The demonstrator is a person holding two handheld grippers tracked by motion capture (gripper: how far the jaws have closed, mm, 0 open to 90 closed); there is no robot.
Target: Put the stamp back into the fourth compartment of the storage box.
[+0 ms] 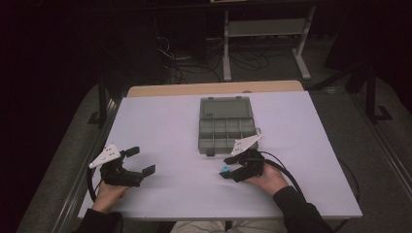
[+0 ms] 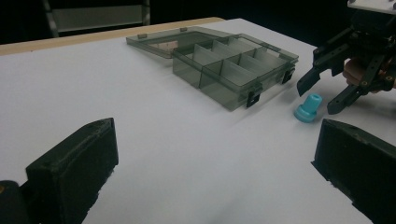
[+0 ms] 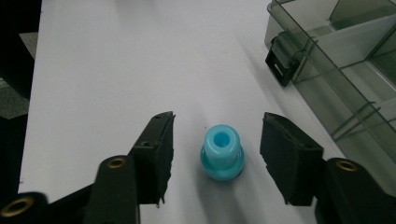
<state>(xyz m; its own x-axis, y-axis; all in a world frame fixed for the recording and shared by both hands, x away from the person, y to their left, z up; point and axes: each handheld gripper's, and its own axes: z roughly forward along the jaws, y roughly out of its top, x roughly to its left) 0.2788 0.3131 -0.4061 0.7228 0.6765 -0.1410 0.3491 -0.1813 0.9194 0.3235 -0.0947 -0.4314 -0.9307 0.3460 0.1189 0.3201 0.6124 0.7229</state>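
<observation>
The blue plug (image 3: 222, 152) stands upright on the table (image 1: 160, 126) near its front edge, directly between the spread jaws of the right gripper (image 3: 215, 156), untouched. The left gripper (image 1: 137, 160), also open and empty, sits well apart toward the left edge.

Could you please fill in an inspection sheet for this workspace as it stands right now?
Surface: white table, wooden strip along its far edge.
Job's things: grey organiser box open, lid laid back, compartments look empty; blue plastic piece upright on the table, near the box's latch side.
Clutter: nothing seen.
Grippers: left gripper open, holding nothing; right gripper open, jaws either side of the blue piece, not touching it.
Cables: black cable trails from the right gripper.
Surroundings: dark room, white metal frame and floor wires beyond the table.
</observation>
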